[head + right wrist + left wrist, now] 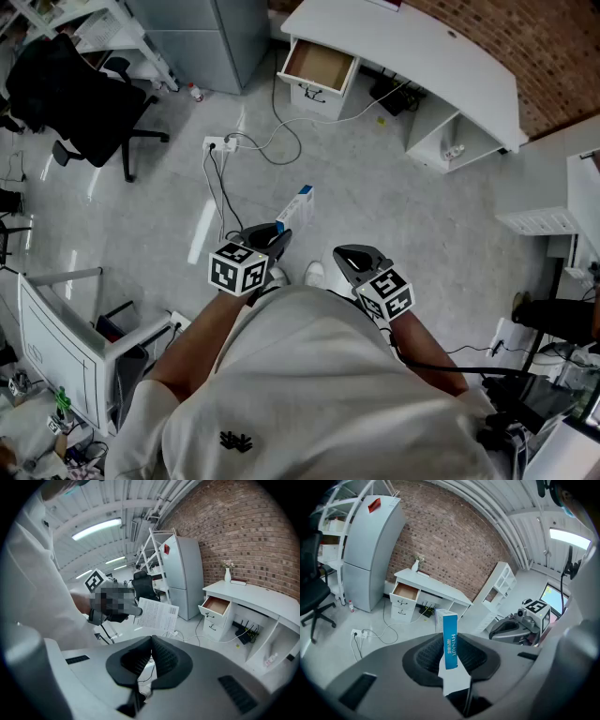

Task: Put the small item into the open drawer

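A small blue-and-white box stands upright between the jaws of my left gripper, which is shut on its lower end. In the left gripper view the box fills the gap of the left gripper. The open drawer is the top one of a white cabinet under the desk, far ahead across the floor; it also shows as the drawer and the drawer. My right gripper hangs beside the left with nothing in it. In its own view, the right gripper has its pads meeting.
A long white desk runs along the brick wall. A power strip with cables lies on the floor between me and the drawer. A black office chair stands at left, a grey fridge behind it.
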Demonstrator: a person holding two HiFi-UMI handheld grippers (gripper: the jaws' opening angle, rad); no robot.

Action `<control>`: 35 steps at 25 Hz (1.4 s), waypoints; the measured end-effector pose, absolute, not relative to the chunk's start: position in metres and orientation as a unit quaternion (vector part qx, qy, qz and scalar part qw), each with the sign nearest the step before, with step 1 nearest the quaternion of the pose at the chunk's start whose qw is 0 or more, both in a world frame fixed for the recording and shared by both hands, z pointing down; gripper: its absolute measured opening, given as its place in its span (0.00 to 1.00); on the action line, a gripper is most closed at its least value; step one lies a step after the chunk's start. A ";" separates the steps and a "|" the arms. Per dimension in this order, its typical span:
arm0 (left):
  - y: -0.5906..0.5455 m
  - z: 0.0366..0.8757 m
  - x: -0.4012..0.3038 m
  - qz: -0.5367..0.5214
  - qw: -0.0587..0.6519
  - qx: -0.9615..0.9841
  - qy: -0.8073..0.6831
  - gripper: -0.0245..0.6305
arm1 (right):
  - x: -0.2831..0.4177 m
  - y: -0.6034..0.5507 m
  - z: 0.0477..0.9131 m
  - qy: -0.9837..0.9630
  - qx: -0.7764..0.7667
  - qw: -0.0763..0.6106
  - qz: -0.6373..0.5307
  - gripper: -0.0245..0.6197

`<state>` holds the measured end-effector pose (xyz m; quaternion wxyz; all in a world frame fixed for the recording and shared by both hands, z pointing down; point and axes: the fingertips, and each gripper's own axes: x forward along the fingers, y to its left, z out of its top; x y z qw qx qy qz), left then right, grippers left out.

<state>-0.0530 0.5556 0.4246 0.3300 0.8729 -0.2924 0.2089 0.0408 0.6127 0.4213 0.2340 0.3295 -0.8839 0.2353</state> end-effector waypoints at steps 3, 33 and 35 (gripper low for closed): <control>0.549 0.424 -0.039 0.210 0.332 0.869 -0.301 0.18 | 0.064 0.604 0.422 -0.884 0.332 0.233 0.232 0.08; 0.155 0.461 -0.071 0.235 0.314 0.894 -0.217 0.18 | 0.029 0.242 0.463 -0.823 0.431 0.240 0.281 0.13; 0.122 0.465 -0.083 0.239 0.309 0.896 -0.210 0.18 | 0.013 0.213 0.465 -0.822 0.432 0.243 0.279 0.11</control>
